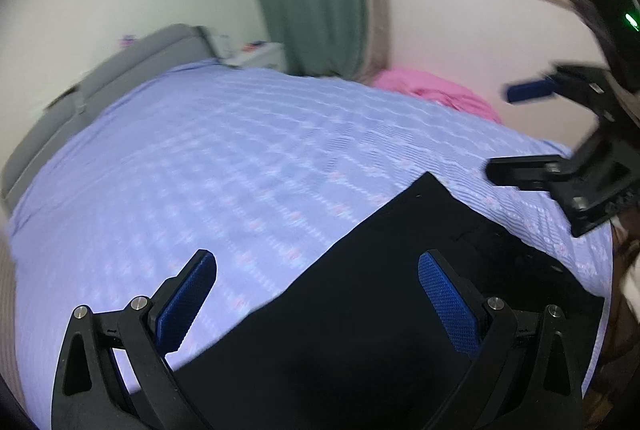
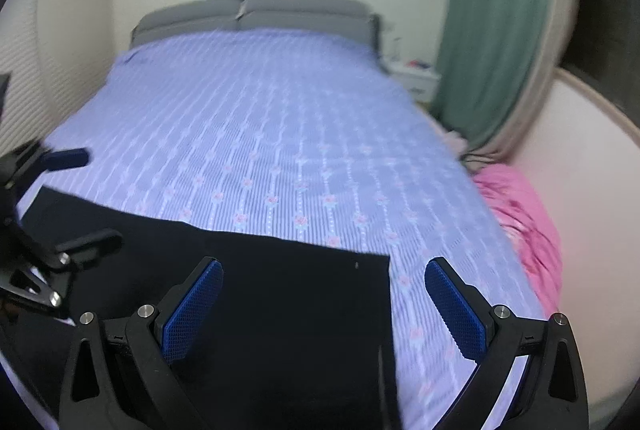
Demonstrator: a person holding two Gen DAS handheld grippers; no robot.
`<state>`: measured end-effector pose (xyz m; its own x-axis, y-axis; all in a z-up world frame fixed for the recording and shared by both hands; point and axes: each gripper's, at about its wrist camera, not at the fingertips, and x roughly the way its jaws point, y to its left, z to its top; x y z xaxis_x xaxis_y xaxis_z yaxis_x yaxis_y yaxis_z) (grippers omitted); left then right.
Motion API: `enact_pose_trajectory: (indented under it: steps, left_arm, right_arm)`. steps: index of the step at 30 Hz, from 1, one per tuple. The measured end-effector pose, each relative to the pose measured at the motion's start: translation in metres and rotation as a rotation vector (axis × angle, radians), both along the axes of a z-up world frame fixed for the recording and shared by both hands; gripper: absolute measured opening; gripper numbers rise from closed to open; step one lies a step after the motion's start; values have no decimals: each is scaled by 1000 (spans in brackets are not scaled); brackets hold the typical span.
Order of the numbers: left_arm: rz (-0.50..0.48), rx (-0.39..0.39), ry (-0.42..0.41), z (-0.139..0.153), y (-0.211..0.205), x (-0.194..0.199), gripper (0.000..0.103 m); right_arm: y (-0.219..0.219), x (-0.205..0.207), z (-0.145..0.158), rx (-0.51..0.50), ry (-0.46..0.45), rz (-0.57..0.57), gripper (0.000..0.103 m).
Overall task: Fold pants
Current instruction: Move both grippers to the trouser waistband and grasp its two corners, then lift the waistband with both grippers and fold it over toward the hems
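Black pants [image 1: 384,310] lie flat on a bed [image 1: 208,165] covered in a lilac sheet with rows of small pink flowers. They sit at the near end of the bed, and their far edge runs straight across the sheet in the right wrist view, ending in a square corner [image 2: 387,257].

The left gripper [image 1: 318,294] hangs over the pants' left side with its jaws wide apart, holding nothing. One blue pad [image 1: 186,304] is over bare sheet and the other [image 1: 450,304] over black cloth. The right gripper [image 2: 324,302] is likewise spread wide and empty, its left pad [image 2: 192,310] over the pants and its right pad [image 2: 456,310] over the sheet just past the pants' right edge. Each gripper shows at the edge of the other's view (the right one [image 1: 516,133] appears at the right of the left wrist view), and both are above the cloth; whether either touches it I cannot tell, as the frames are blurred.

Beyond the bed stand a grey headboard [image 2: 256,11], a green curtain [image 2: 496,21] and a small white table [image 2: 414,73]. A pink cloth [image 2: 520,226] lies bunched at the bed's right side.
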<state>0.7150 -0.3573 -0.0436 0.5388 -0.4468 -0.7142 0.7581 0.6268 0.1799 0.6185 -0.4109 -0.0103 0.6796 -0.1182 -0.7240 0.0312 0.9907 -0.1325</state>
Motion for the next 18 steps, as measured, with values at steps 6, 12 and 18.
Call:
enact_pose_trajectory:
  steps: [6, 12, 18]
  left_arm:
    - [-152, 141, 82, -55, -53, 63, 80]
    - [-259, 212, 282, -105, -56, 104, 80]
    - [-262, 241, 387, -137, -47, 130, 70]
  right_arm:
    - [-32, 78, -49, -6, 291, 222, 93]
    - [-55, 126, -104, -8, 526, 341, 79]
    - [-53, 149, -141, -104, 642, 510, 70]
